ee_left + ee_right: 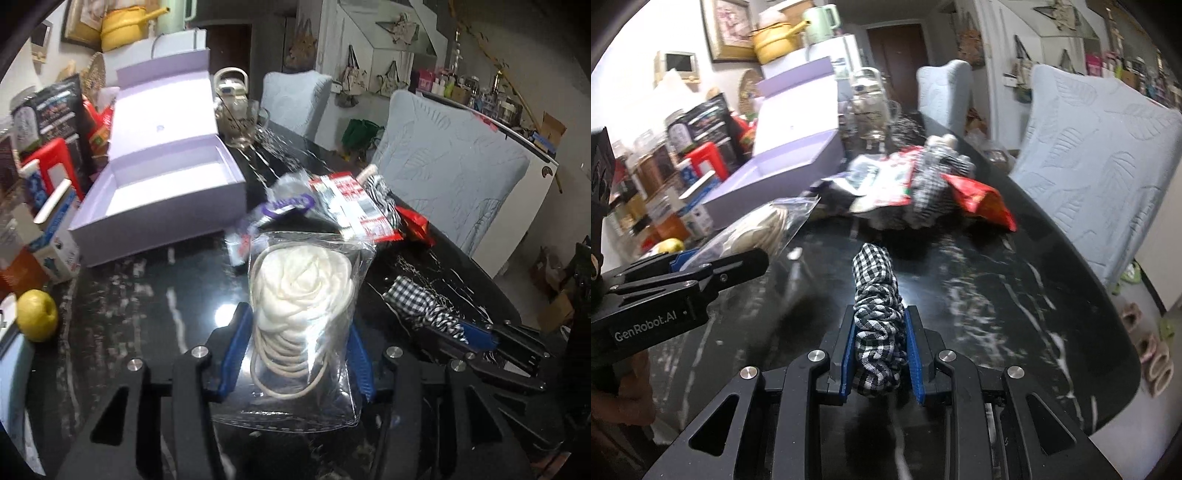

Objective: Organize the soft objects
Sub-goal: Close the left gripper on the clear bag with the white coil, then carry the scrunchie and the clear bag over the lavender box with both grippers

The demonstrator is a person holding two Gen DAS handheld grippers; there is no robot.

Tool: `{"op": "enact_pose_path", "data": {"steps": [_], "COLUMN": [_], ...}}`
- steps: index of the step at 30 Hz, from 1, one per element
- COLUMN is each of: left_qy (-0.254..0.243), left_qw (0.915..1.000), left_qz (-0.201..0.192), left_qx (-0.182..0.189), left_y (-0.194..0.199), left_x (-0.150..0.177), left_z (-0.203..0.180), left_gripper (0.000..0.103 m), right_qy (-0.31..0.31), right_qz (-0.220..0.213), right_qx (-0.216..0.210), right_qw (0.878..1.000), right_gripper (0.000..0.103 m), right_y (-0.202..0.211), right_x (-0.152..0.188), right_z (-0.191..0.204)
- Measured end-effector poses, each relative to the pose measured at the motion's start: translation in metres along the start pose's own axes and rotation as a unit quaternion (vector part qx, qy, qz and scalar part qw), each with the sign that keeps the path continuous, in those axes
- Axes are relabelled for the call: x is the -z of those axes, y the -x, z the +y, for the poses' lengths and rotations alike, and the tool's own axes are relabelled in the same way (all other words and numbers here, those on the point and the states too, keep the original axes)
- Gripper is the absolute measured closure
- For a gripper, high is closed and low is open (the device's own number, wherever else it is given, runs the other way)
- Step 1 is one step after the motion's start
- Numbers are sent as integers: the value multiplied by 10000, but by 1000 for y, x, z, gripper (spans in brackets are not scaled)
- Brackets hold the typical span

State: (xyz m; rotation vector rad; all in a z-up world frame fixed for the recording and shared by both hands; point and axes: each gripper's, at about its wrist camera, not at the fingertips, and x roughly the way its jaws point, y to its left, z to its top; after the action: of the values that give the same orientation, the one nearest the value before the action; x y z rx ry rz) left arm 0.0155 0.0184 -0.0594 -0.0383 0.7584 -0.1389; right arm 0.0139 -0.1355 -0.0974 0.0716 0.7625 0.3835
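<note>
Black-and-white checked fabric scrunchie (877, 325) sits pinched in your right hand-held gripper (880, 354); your left hand-held gripper (295, 354) clamps a clear plastic bag of cream hair ties (303, 295), near the open lilac box (162, 192).

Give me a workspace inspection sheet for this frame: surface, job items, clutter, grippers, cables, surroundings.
Surface: black marble table, glossy, white veins.
Job's things: clear bag with a cream fabric flower and hair ties; checked scrunchie; open lilac box, nothing seen inside.
Clutter: pile of snack packets and checked fabric mid-table; yellow apple; glass jar; cartons and packets at the left edge.
Grippers: left gripper jaws shut on the bag; right gripper jaws shut on the scrunchie.
Cables: nothing seen.
Surroundings: two covered chairs, white cabinet with hanging bags, slippers on the floor.
</note>
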Motion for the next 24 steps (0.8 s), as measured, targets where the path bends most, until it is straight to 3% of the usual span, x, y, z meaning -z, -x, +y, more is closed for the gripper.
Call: {"op": "enact_pose_path", "data": {"steps": [13, 18, 24], "left_qy": [124, 104, 119], "left_qw": [9974, 9958, 9926], "left_qz": [-579, -756, -1034], "left_qx": [-415, -496, -624], "left_y": [56, 70, 85], "left_x": [-15, -38, -74], "left_z": [49, 64, 86], "left_gripper": [53, 53, 53], "right_qy": [389, 479, 630], "right_qz": [-446, -613, -728], "right_qx": [-523, -788, -809], "right_qw": [9969, 9939, 9921], "right_gripper": [79, 79, 79], "right_y": [18, 23, 23], "right_x": [-37, -67, -108], "right_z": [51, 69, 87]}}
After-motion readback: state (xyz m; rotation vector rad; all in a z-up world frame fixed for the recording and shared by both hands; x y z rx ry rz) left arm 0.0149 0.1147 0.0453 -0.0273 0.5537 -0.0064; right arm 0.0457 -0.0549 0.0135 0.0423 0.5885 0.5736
